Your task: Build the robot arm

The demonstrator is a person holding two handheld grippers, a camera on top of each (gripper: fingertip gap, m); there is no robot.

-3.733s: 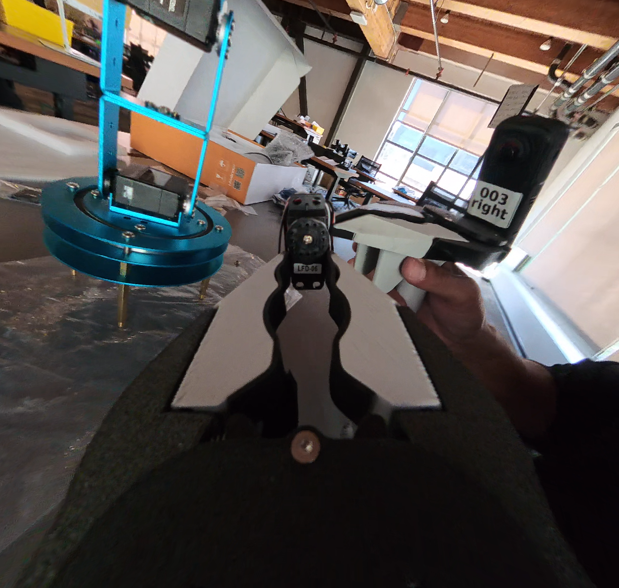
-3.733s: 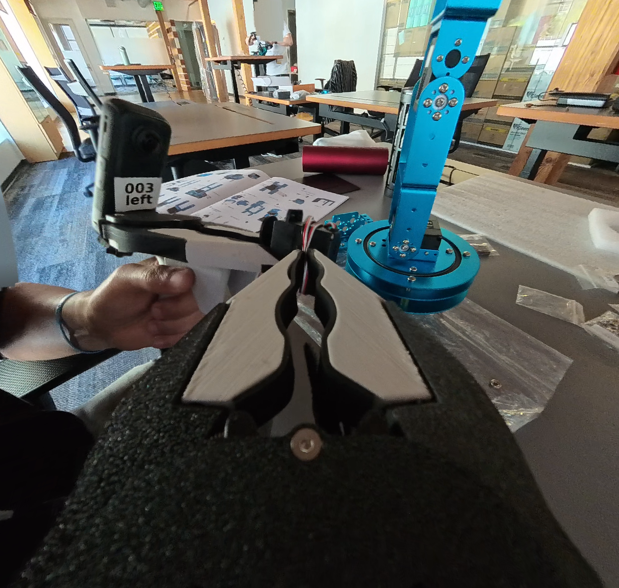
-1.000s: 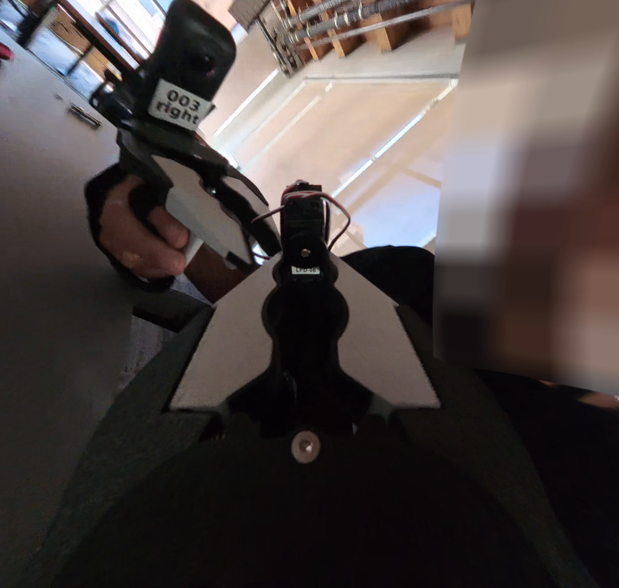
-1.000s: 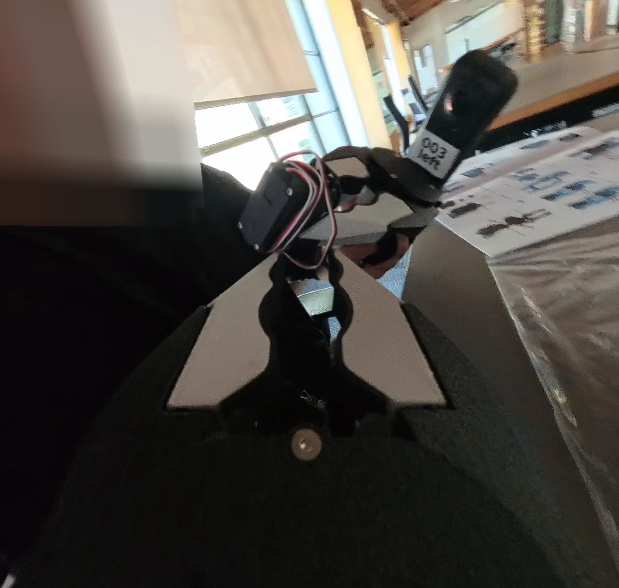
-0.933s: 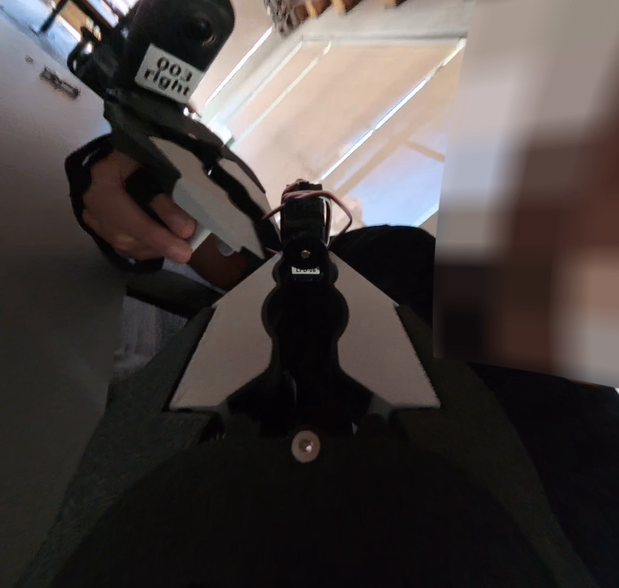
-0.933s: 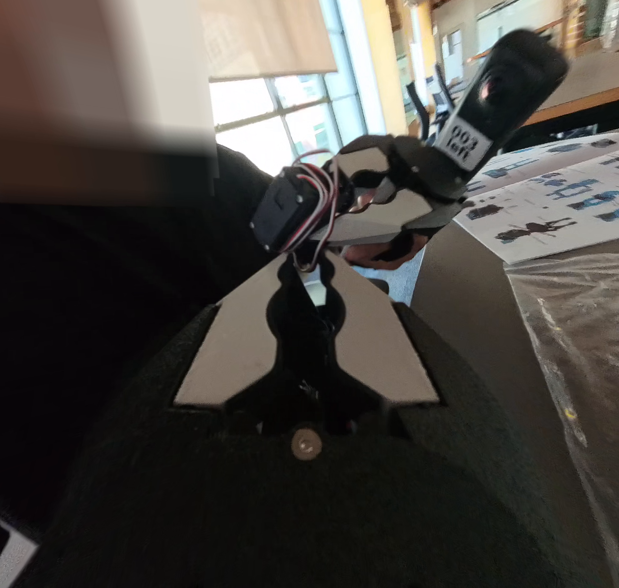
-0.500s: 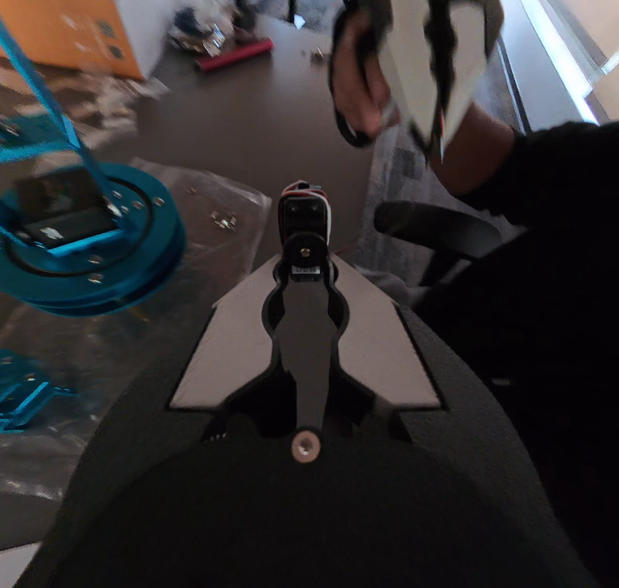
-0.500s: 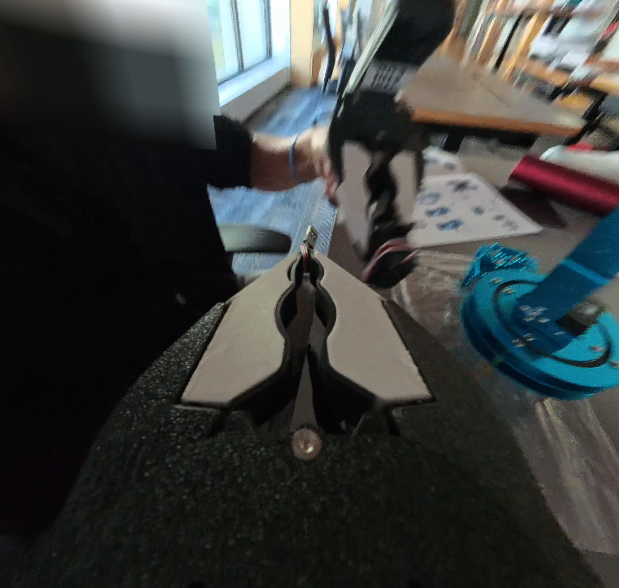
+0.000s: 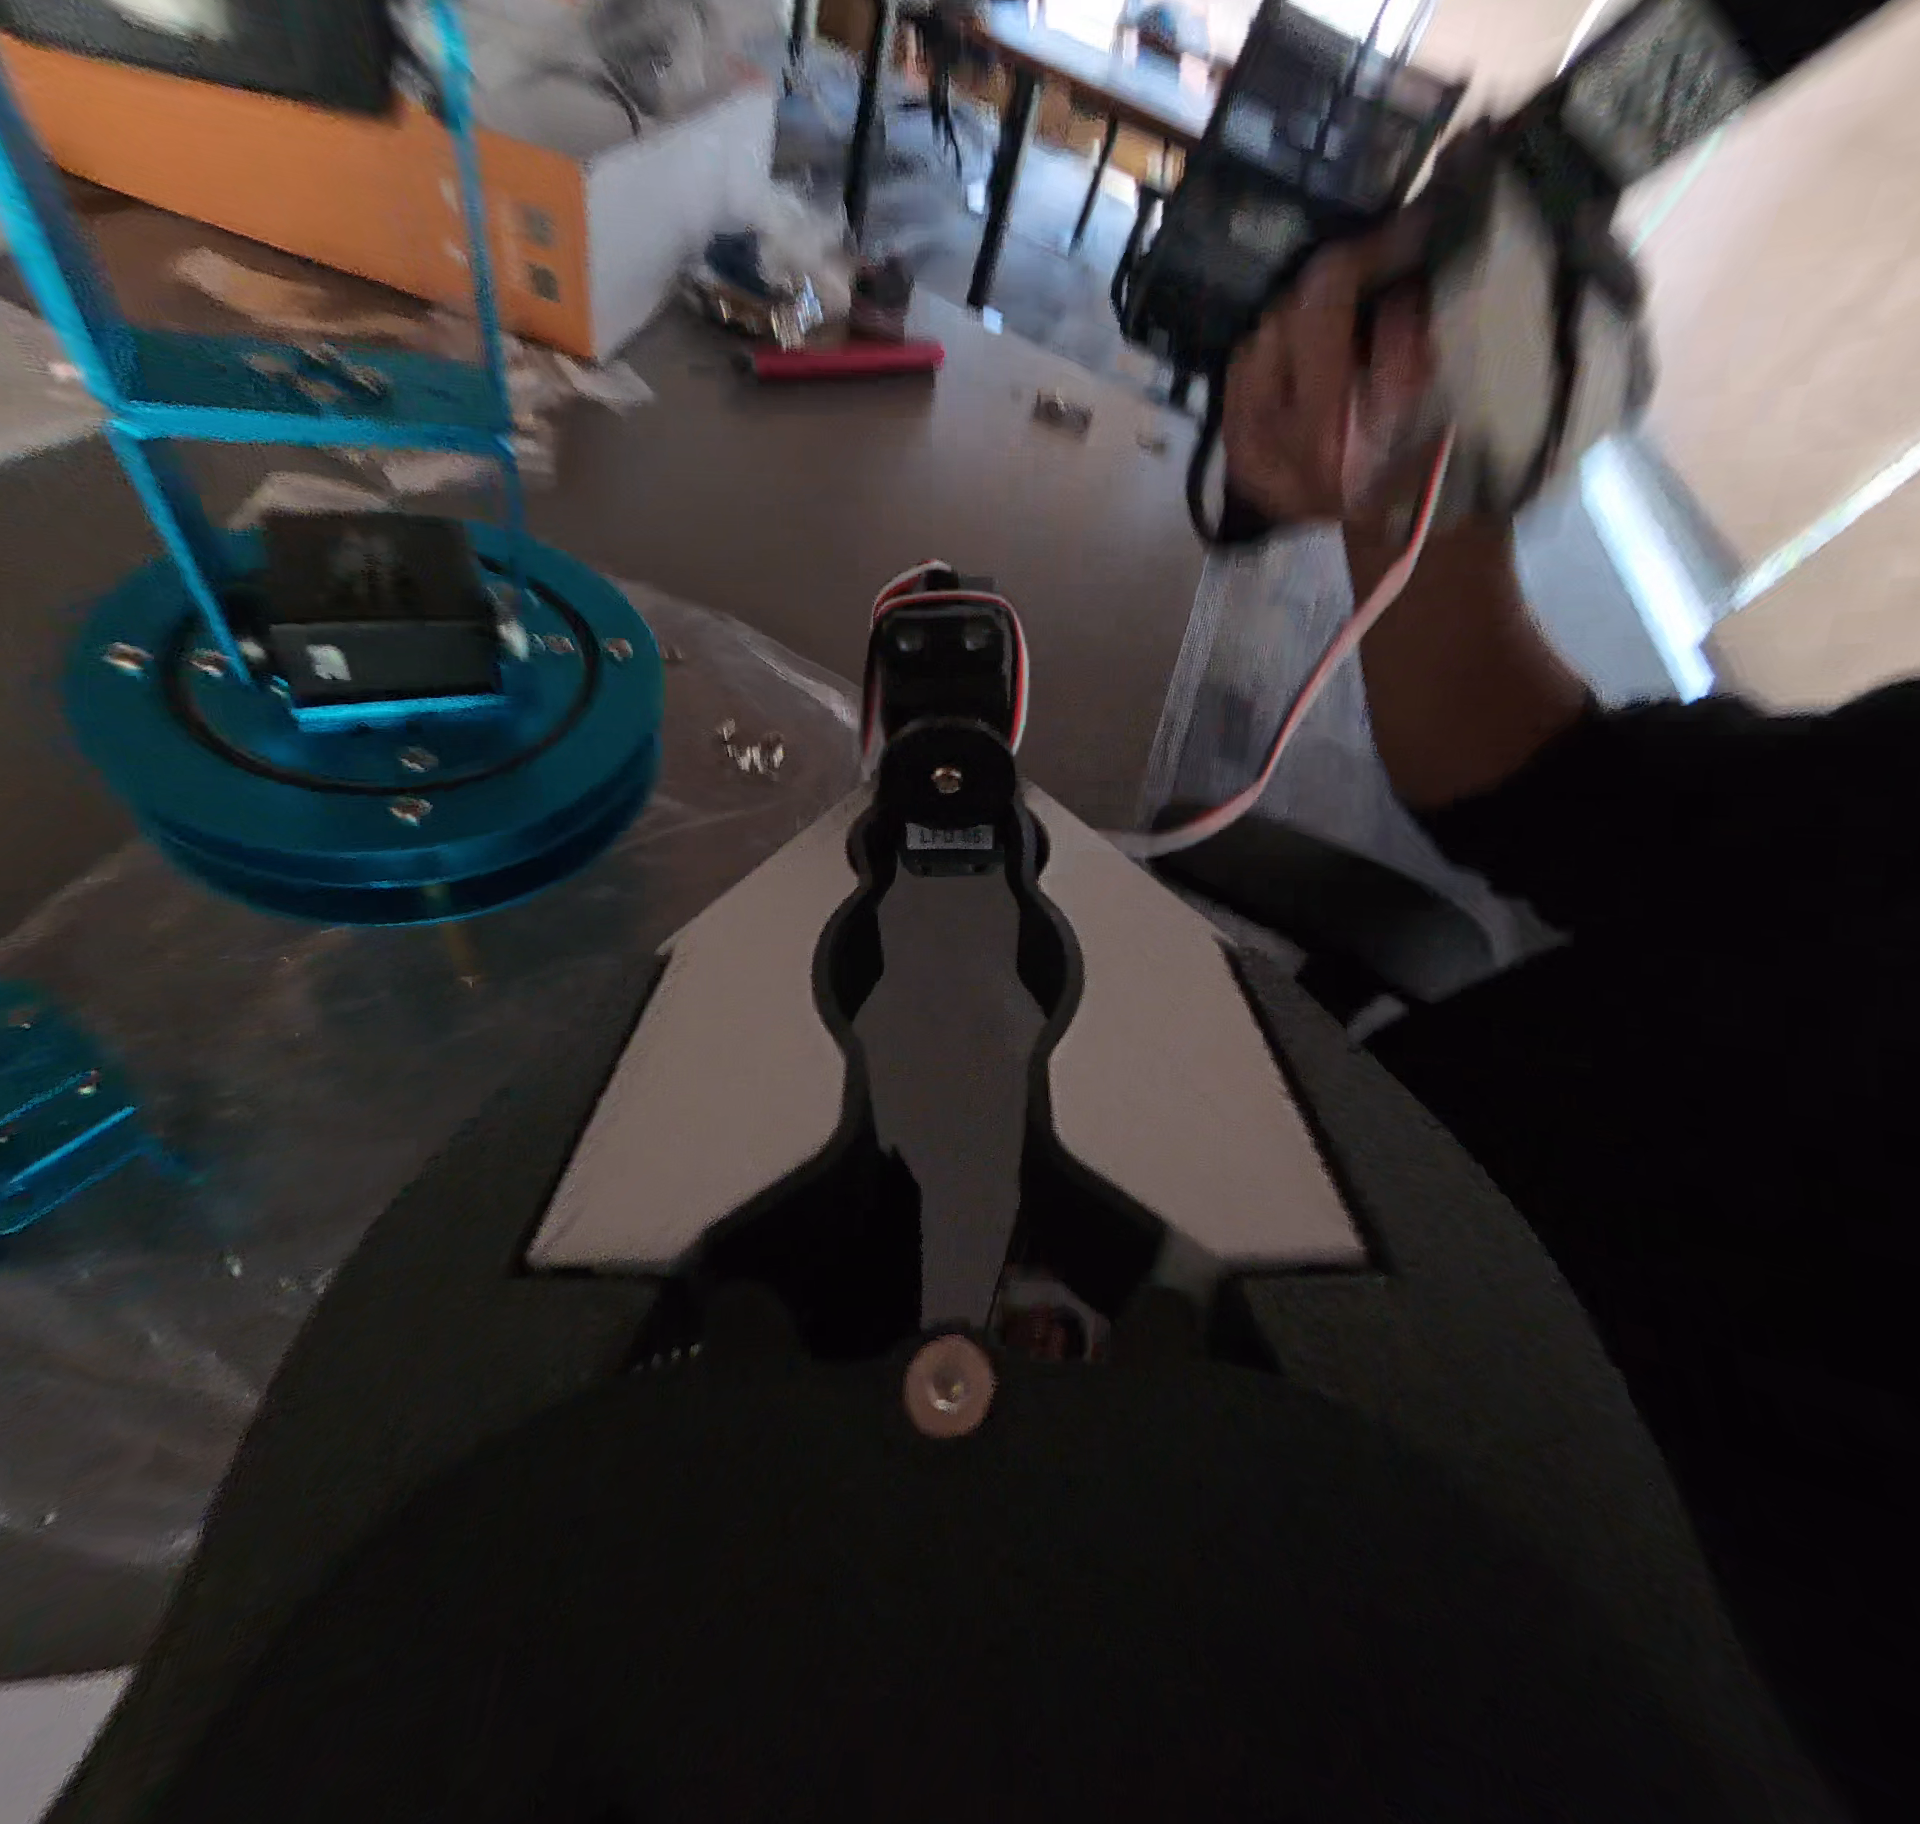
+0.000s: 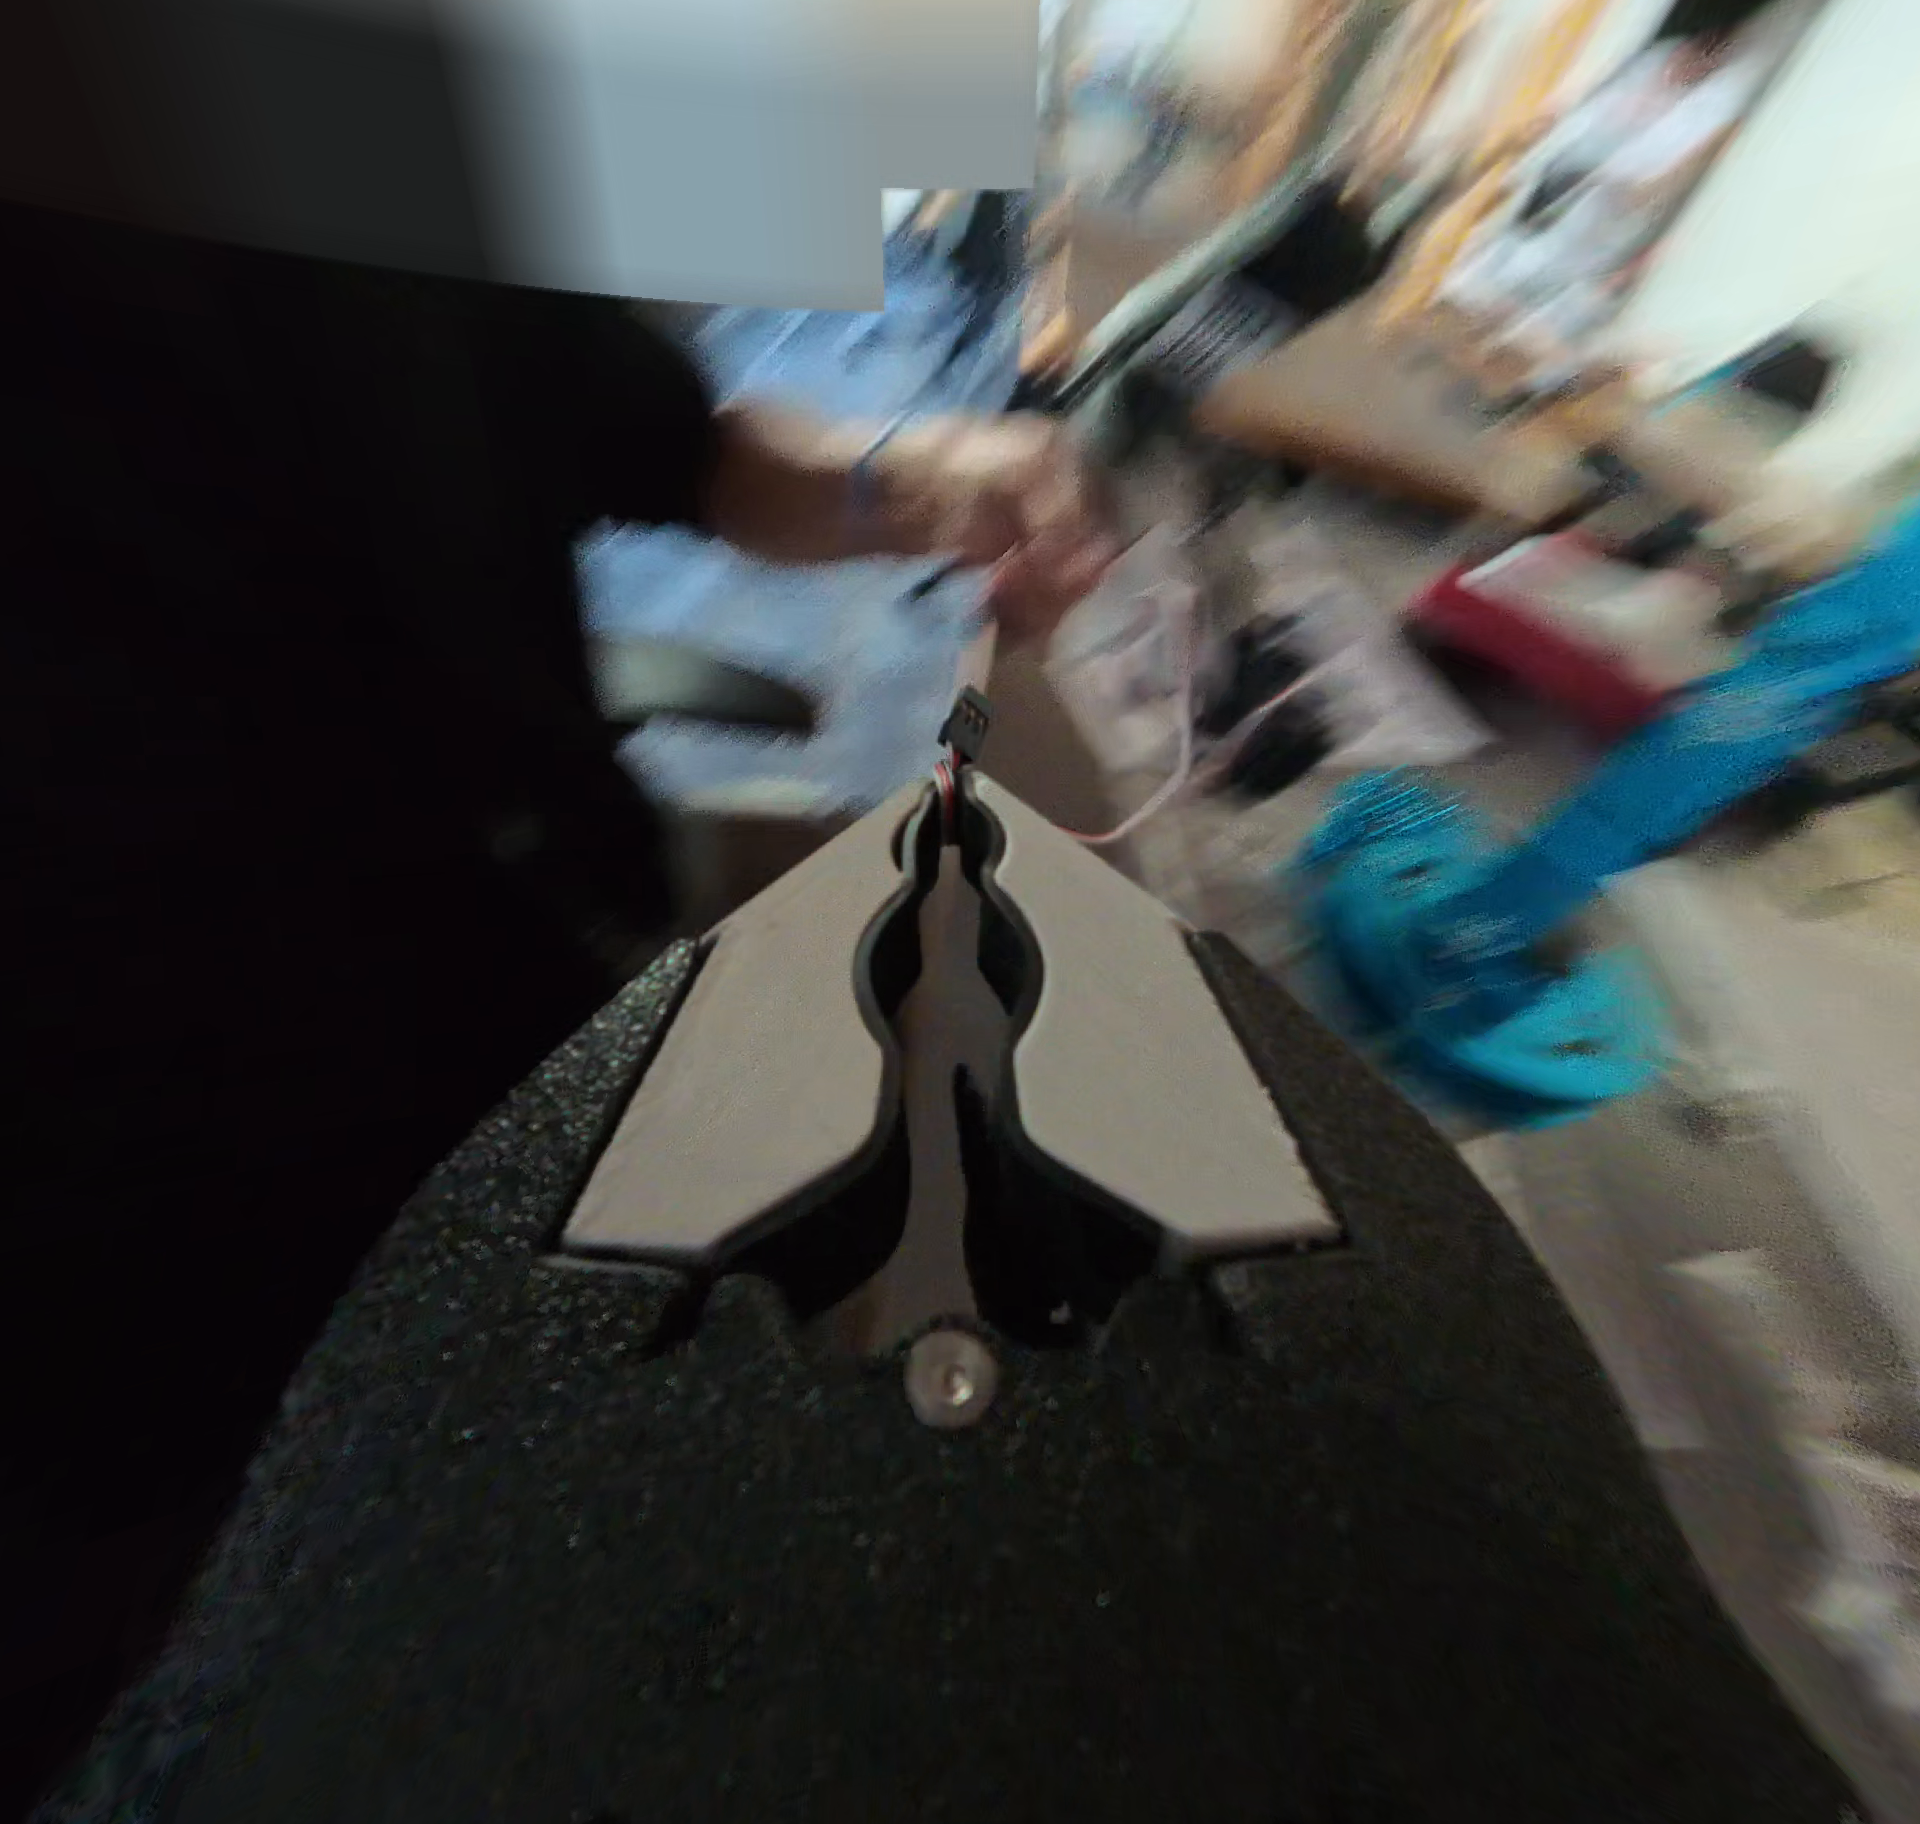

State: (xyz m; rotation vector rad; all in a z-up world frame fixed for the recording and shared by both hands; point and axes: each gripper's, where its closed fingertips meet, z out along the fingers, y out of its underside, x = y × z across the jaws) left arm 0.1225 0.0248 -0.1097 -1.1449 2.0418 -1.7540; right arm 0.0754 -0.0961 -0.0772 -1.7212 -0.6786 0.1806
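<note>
My left gripper [image 9: 943, 818] is shut on a small black servo motor [image 9: 940, 678] and holds it above the dark table. The servo's red, white and black wire [image 9: 1340, 647] runs up and to the right to my right gripper [image 9: 1527, 320], which a hand holds in the air. In the right wrist view my right gripper [image 10: 951, 803] is shut on the end of that wire, and the small black plug [image 10: 966, 716] sticks out past the fingertips. A blue metal robot arm base [image 9: 364, 725] stands on the table to the left; it shows blurred in the right wrist view [image 10: 1475, 953].
Clear plastic sheet [image 9: 260, 1047] covers the table near the base. A loose blue bracket [image 9: 52, 1109] lies at the left edge. A red cylinder [image 9: 847, 359] and an orange and white box [image 9: 416, 205] sit farther back. A black chair seat [image 9: 1340, 912] is beside the table. The right wrist view is heavily blurred.
My right gripper pulled away from the servo with the wire end, so the wire now stretches between the grippers. My left gripper swung back toward the table and the blue base.
</note>
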